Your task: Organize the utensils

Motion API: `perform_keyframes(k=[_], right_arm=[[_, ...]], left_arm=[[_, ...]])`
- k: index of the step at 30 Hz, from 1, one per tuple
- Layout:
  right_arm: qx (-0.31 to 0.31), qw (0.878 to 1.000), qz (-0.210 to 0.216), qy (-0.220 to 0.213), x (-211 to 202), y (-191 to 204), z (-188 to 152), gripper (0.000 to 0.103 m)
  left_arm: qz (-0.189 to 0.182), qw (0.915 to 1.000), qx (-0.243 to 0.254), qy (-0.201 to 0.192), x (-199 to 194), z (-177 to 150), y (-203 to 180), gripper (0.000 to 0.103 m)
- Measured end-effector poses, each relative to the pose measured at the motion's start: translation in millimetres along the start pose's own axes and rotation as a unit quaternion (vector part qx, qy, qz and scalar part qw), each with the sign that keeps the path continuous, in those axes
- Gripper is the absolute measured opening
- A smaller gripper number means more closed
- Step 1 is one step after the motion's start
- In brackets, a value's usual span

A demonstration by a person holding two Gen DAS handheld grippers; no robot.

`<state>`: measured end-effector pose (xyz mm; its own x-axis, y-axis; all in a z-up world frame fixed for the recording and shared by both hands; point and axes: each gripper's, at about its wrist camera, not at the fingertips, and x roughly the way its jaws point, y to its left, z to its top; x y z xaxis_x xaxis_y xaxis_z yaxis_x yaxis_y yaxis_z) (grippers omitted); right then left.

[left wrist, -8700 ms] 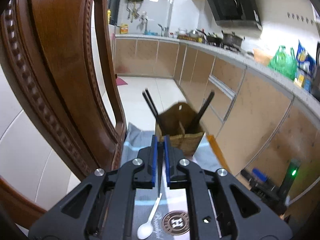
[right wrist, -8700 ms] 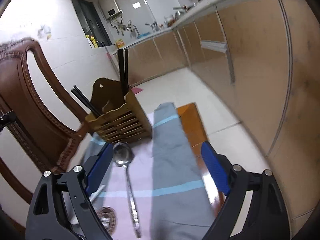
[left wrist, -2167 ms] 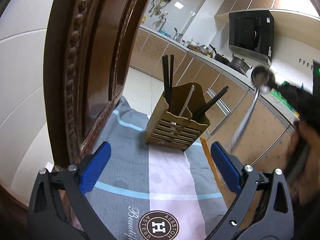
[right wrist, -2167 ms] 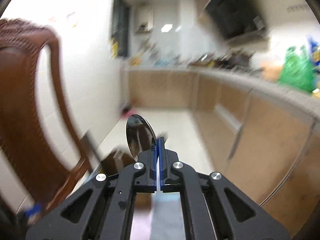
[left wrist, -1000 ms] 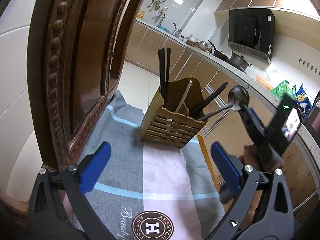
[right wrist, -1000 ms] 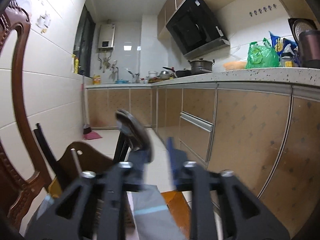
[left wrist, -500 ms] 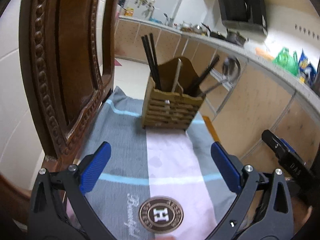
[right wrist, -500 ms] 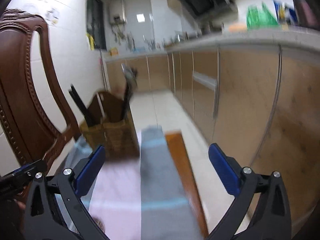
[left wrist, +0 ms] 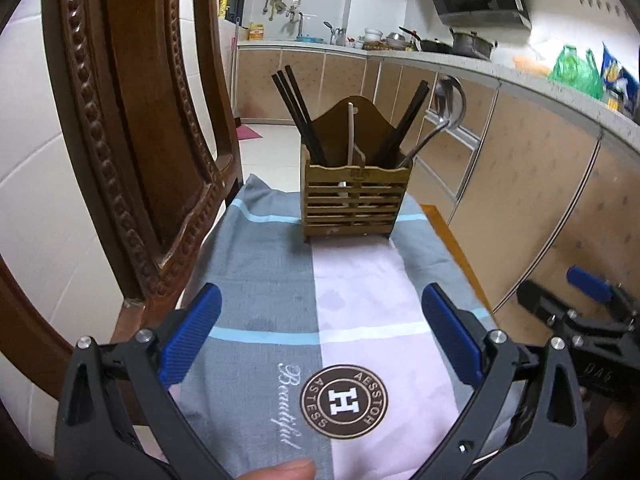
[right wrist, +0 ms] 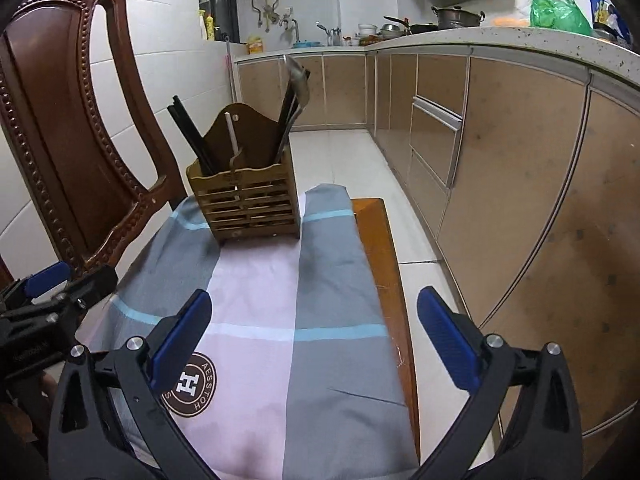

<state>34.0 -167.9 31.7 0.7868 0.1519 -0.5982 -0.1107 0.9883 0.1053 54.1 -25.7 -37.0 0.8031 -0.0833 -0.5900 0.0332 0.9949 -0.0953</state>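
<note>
A slatted wooden utensil holder [left wrist: 354, 204] [right wrist: 248, 208] stands at the far end of a grey and pink cloth [left wrist: 360, 288] [right wrist: 320, 320]. In it stand black chopsticks [left wrist: 294, 110] [right wrist: 190, 136], a white spoon [left wrist: 351, 136] [right wrist: 233, 140] and a metal ladle [left wrist: 448, 106] [right wrist: 296, 76] leaning right. My left gripper [left wrist: 320, 336] is open over the near cloth, nothing between its blue pads. My right gripper [right wrist: 314, 336] is also open and empty; it shows at the right edge of the left wrist view [left wrist: 576, 312].
A carved wooden chair back [left wrist: 132, 128] [right wrist: 60, 128] rises close on the left. The table's bare wooden edge [right wrist: 380, 264] runs along the cloth's right side. Kitchen cabinets [right wrist: 500, 152] and a counter with pots and bags lie to the right. A fingertip [left wrist: 280, 470] shows at the bottom.
The right gripper let go of the ladle, which now stands in the holder, opened wide and drew back toward the near end of the table. The left gripper rolled and shifted slightly.
</note>
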Motion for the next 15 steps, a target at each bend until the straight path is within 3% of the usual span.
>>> perform_keyframes(k=[15], right_arm=[[0.003,1.000,0.001,-0.011,-4.1,2.0,4.5,0.100]], left_arm=[[-0.001,0.9999,-0.012,0.000,-7.3,0.8,7.3,0.099]])
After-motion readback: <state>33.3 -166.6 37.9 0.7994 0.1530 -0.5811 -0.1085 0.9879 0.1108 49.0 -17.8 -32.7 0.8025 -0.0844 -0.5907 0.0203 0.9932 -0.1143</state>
